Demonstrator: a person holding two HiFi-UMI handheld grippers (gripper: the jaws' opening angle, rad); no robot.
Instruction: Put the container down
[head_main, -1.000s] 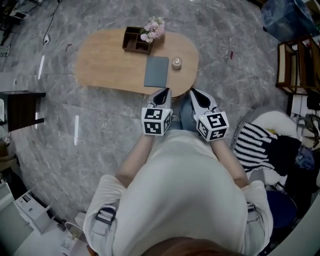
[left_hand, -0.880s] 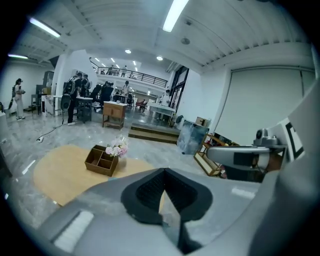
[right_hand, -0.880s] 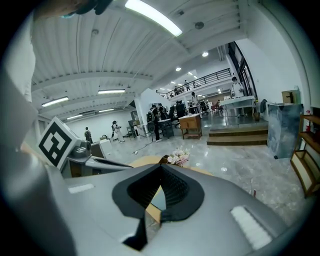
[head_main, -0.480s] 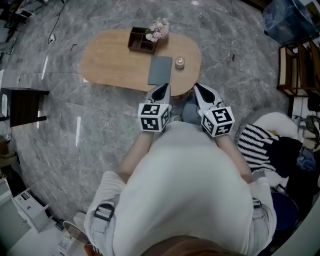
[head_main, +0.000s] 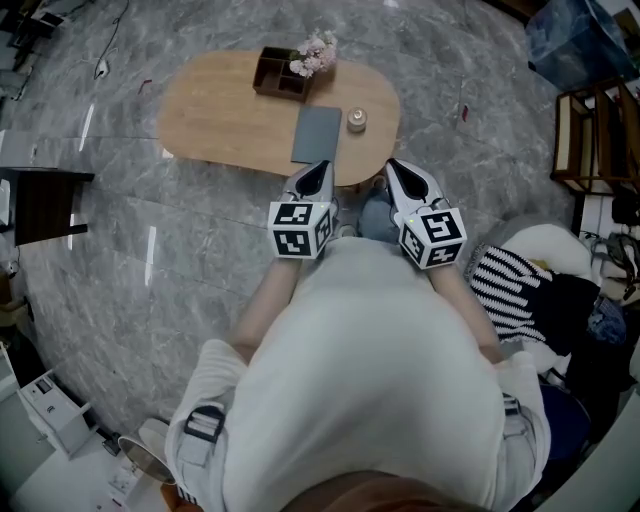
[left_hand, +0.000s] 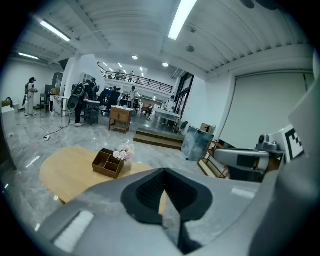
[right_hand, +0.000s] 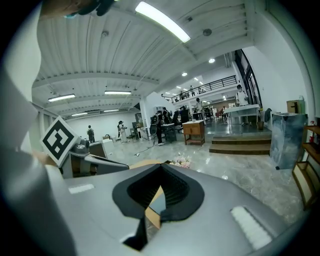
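Container, brown wooden divided box: already down on oval wooden table, upper centre.
Change: left gripper and right gripper edged nearer, both pressed together, empty.

Table: on the floor, ahead of the person.
Divided box: on the table, at its far edge, right of the middle.
Flowers: at the box's right end.
Flat pad: on the table, between the box and the near edge.
Small jar: just right of the pad, towards the table's right end.
Left gripper: over the near edge, at the pad's near end.
Right gripper: right of the left gripper, at the near edge.
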